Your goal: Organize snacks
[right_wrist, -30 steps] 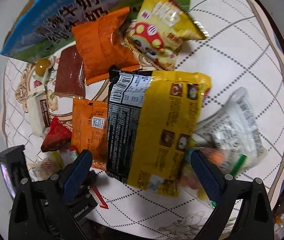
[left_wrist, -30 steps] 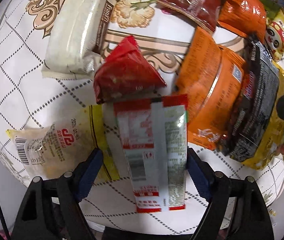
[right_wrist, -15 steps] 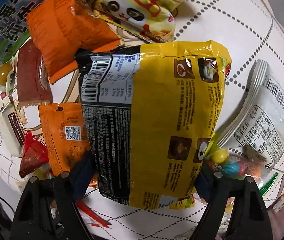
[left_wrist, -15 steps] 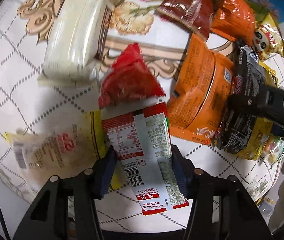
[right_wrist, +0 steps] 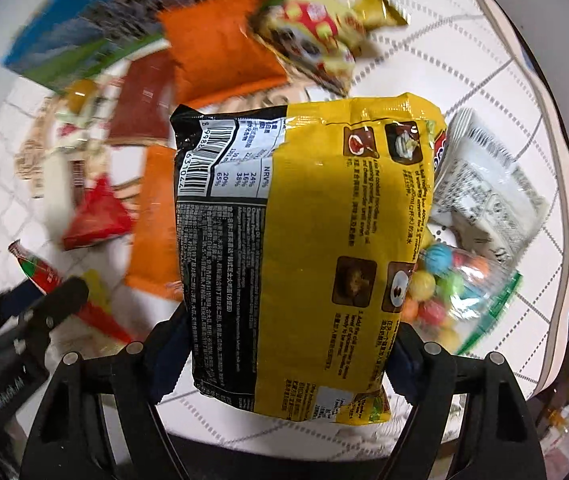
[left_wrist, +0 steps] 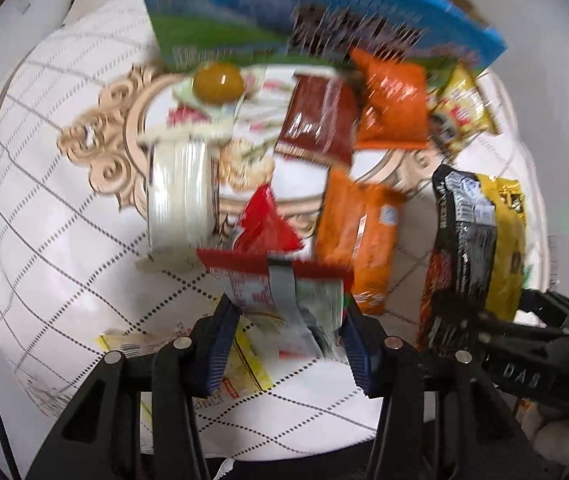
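Note:
My left gripper [left_wrist: 286, 316] points straight down, jaws still closing, blue pads pressing both sides of a red-and-white sachet [left_wrist: 280, 292] held above the table. The right wrist view shows that sachet [right_wrist: 40, 272] at lower left. My right gripper [right_wrist: 284, 340] is shut on a big yellow-and-black noodle packet [right_wrist: 304, 220], gripped across its width; the left wrist view shows this packet [left_wrist: 476, 240] at the right. Loose on the patterned tablecloth [left_wrist: 64, 240] lie a red triangular packet [left_wrist: 264, 228], a white packet [left_wrist: 180, 196], an orange packet [left_wrist: 360, 240] and a brown one [left_wrist: 316, 120].
A blue-and-green box [left_wrist: 284, 20] stands along the far edge, with an orange bag [left_wrist: 392, 108] and a yellow panda bag [left_wrist: 460, 112] before it. A bag of coloured candies [right_wrist: 452, 292] and a white printed packet [right_wrist: 484, 192] lie right of the noodles. A flat yellow packet [left_wrist: 244, 356] lies under the sachet.
The left jaws closed on the red-and-white sachet and lifted it off the table. The right jaws closed on the noodle packet and carried it sideways a little.

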